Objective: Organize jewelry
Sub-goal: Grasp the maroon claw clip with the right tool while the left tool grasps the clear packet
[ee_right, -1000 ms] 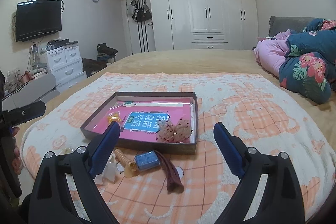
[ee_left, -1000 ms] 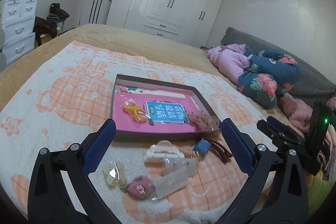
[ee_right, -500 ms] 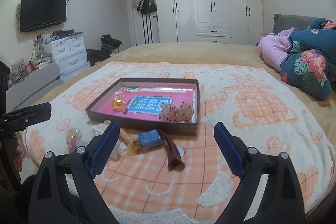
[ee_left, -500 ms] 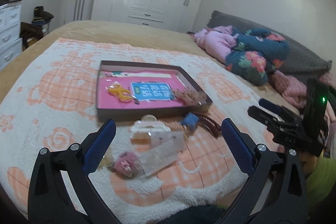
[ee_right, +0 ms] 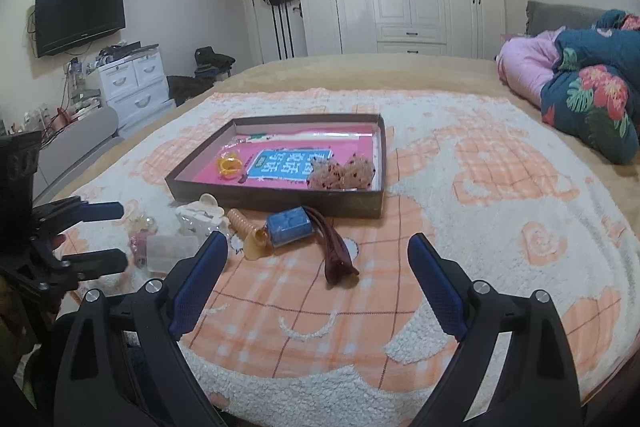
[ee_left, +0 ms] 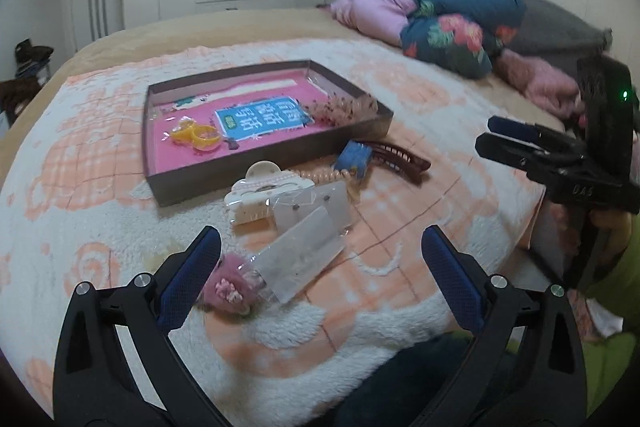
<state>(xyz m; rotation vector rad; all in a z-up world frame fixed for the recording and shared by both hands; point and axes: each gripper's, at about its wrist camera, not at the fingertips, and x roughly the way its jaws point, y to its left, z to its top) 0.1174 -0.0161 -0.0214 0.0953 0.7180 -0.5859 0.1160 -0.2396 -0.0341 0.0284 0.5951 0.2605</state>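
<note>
On bed, shallow brown cardboard tray w/ pink lining (ee_right: 280,205) sits far of scattered hair clips. Left tool (ee_left: 320,259) & right tool (ee_right: 316,279) both gape wide, empty.

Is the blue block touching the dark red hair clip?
Touching. In the right wrist view the blue block lies against the near end of the dark red hair clip, with no blanket visible between them.

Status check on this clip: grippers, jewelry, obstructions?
Left gripper open, empty; right gripper open, empty. Hair clips lie loose beside the tray. Nothing in the way.
</note>
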